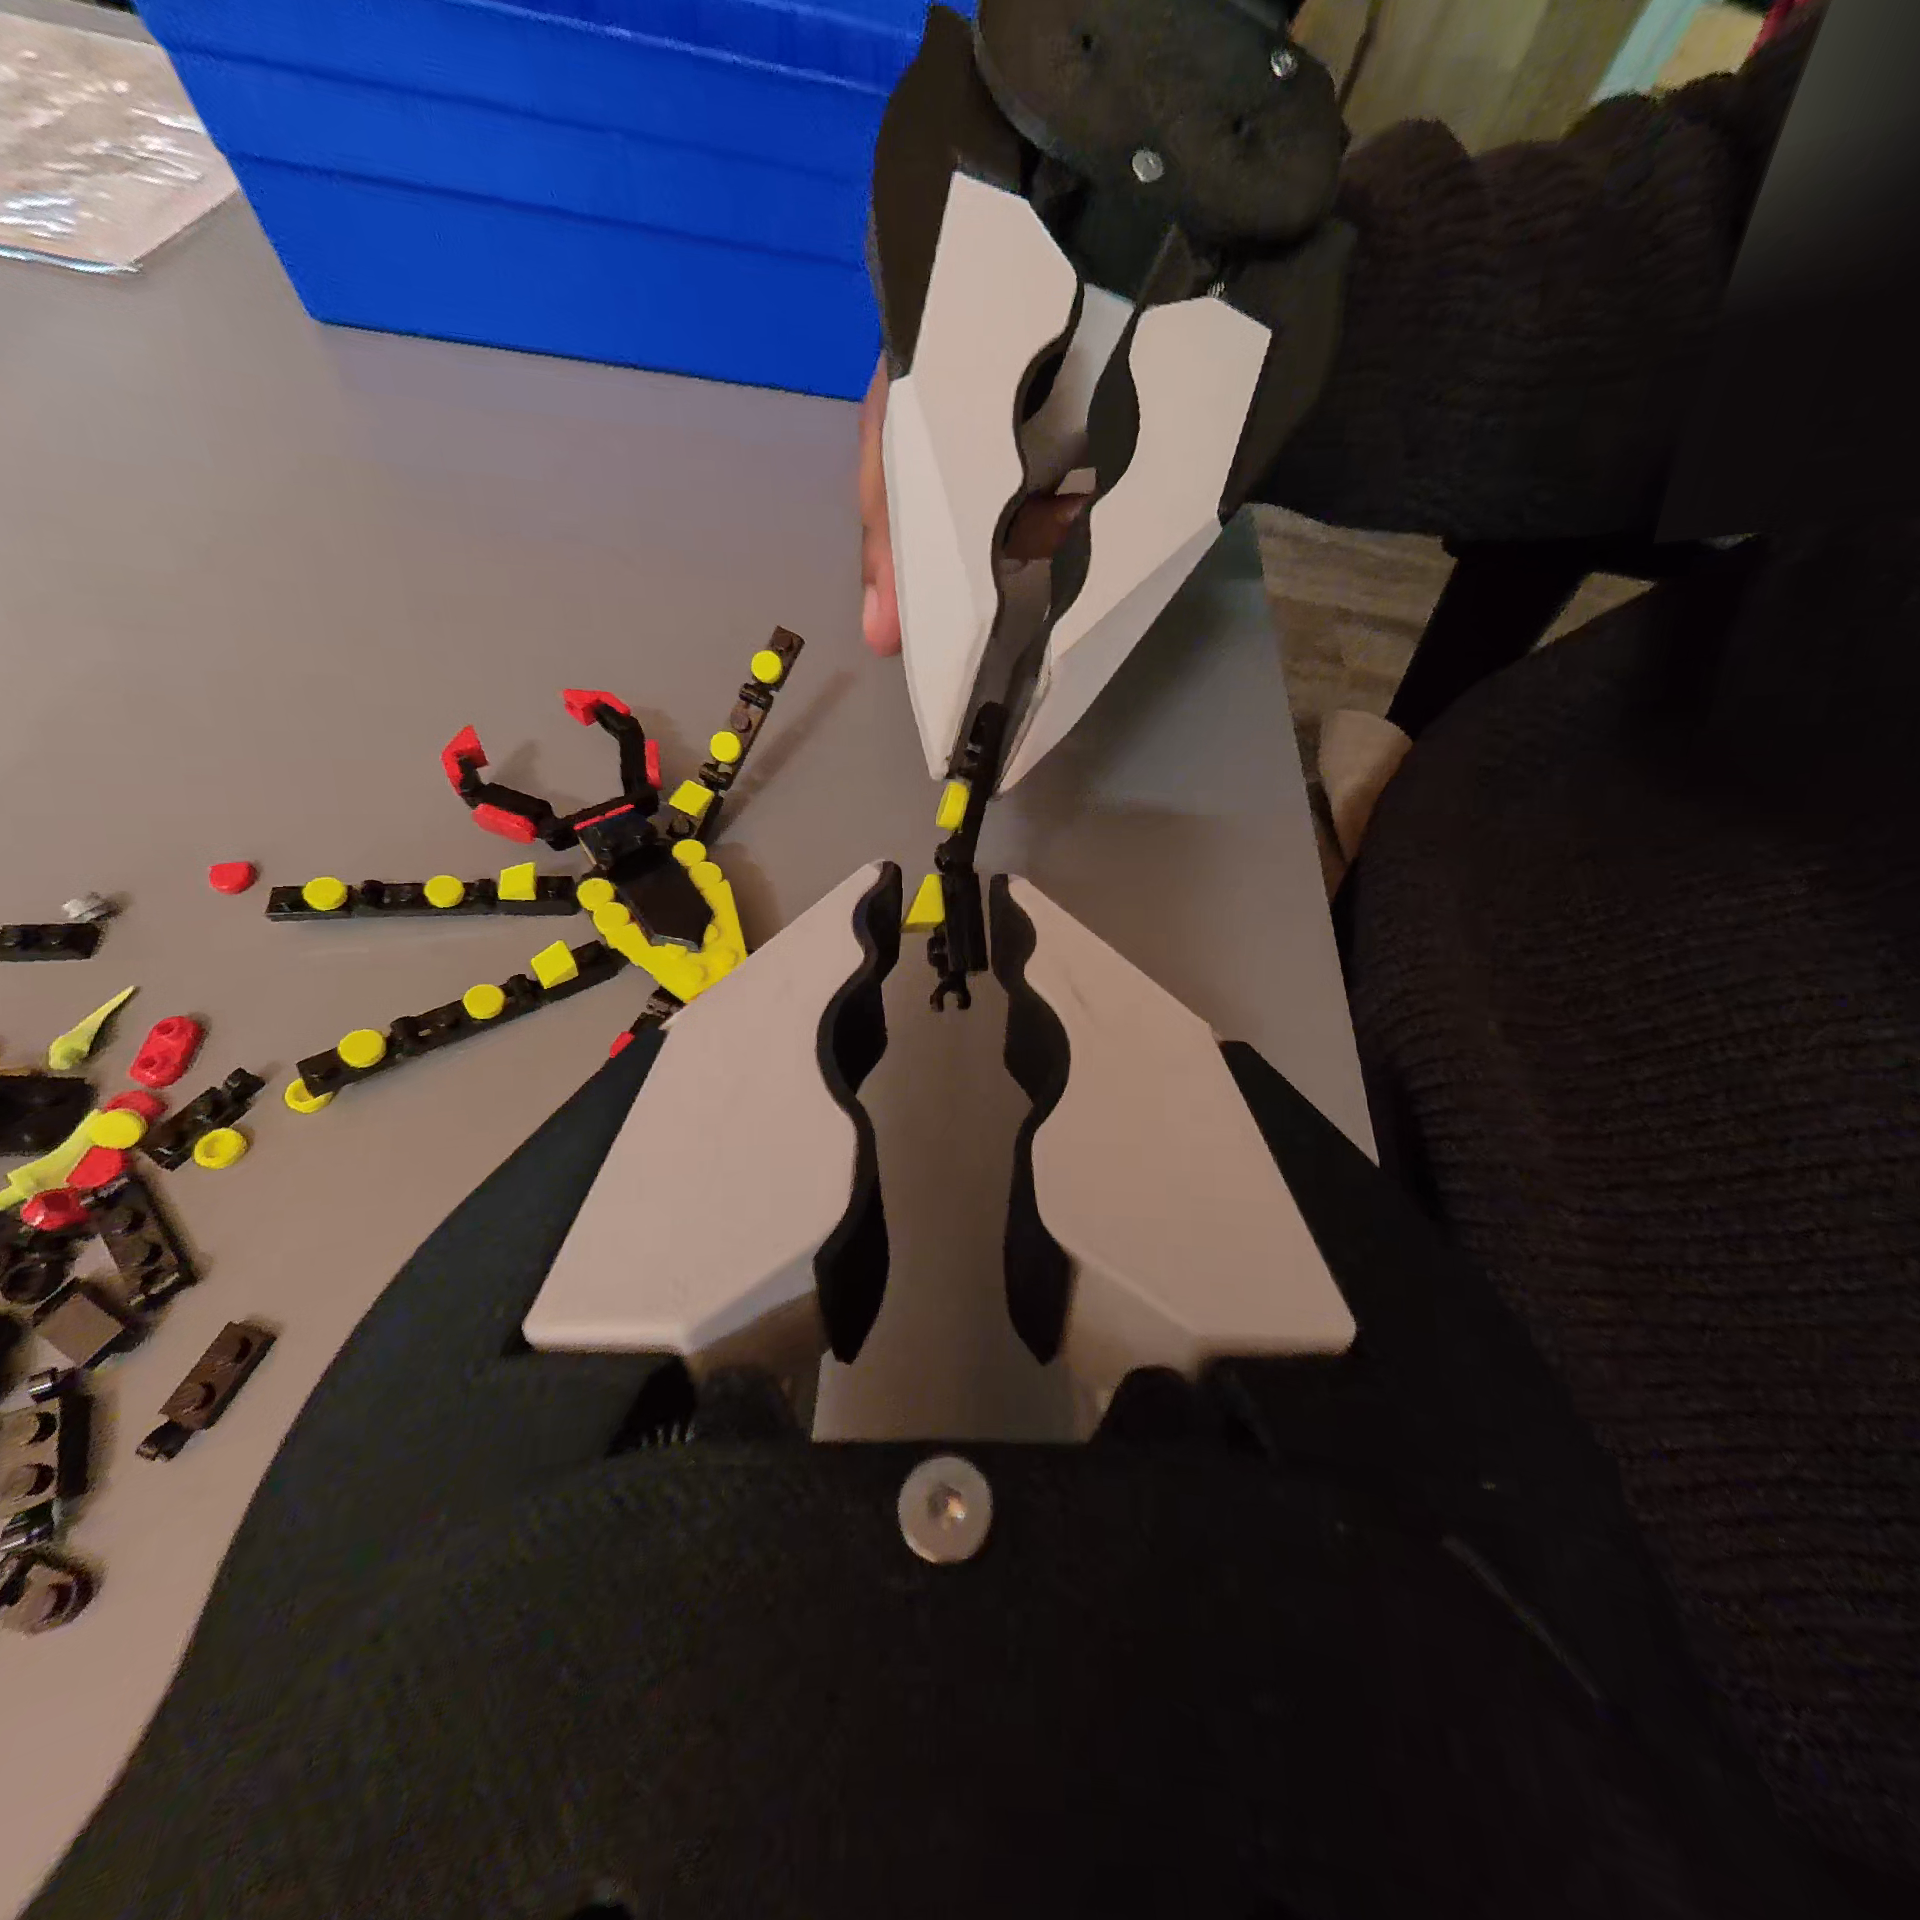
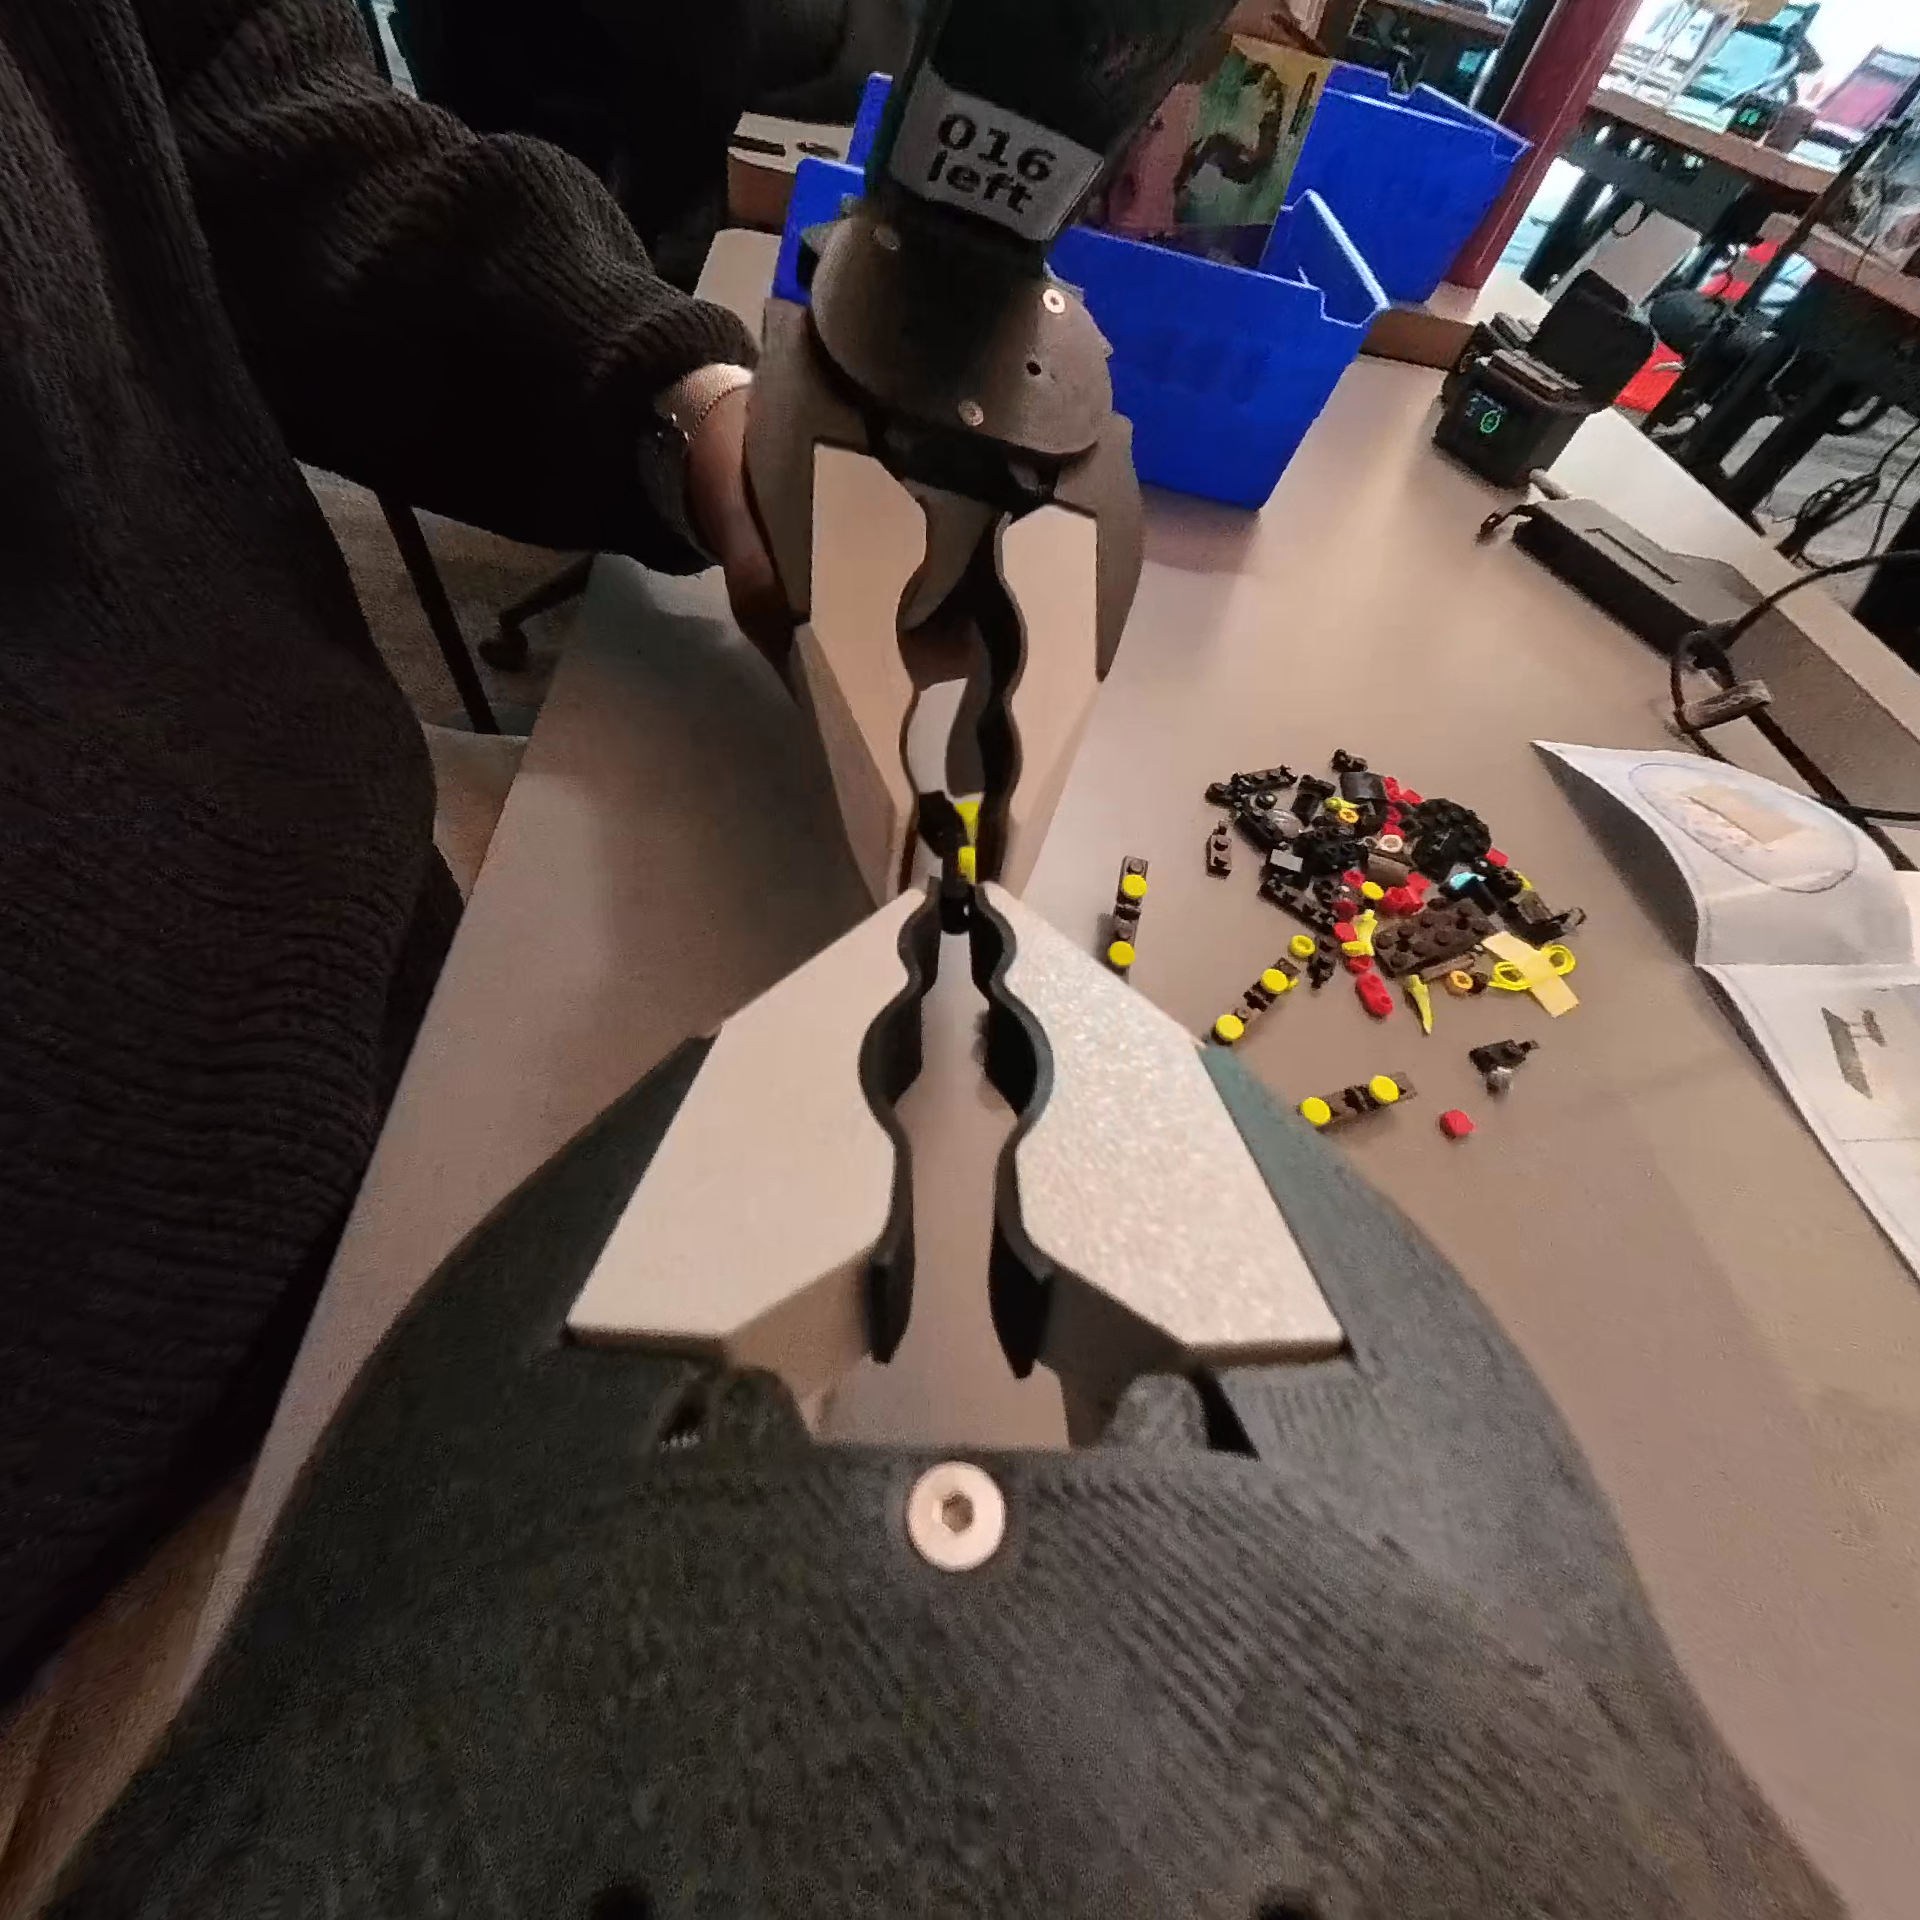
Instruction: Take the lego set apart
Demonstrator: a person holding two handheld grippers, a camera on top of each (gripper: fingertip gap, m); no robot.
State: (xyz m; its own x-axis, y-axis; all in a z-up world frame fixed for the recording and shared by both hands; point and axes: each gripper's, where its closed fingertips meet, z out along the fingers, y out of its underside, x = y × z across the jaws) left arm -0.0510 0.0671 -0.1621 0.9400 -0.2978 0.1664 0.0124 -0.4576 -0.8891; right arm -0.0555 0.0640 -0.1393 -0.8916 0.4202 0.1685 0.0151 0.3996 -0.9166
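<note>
A black lego leg strip with yellow tiles [image 1: 958, 914] is held in the air between both grippers, above the table's near edge. My left gripper [image 1: 943, 883] is shut on its lower end. My right gripper [image 1: 971, 774] comes in from above, shut on its upper end. In the right wrist view my right gripper [image 2: 956, 902] pinches the strip [image 2: 951, 831] tip to tip with the left gripper [image 2: 951, 847]. The lego model [image 1: 665, 904], a black and yellow body with red claws and several studded legs, lies on the grey table [image 1: 416, 540] just left of the grippers.
Loose black, red and yellow pieces lie in a pile [image 1: 94, 1195] [image 2: 1382, 883]. A blue bin [image 1: 571, 208] [image 2: 1226, 364] stands at the back. An instruction booklet [image 2: 1766, 883] and black devices with cables [image 2: 1507, 416] lie beyond. The table edge [image 1: 1320, 883] and a person's dark sleeve [image 1: 1558, 364] are close. My left and right fingertips are right by each other.
</note>
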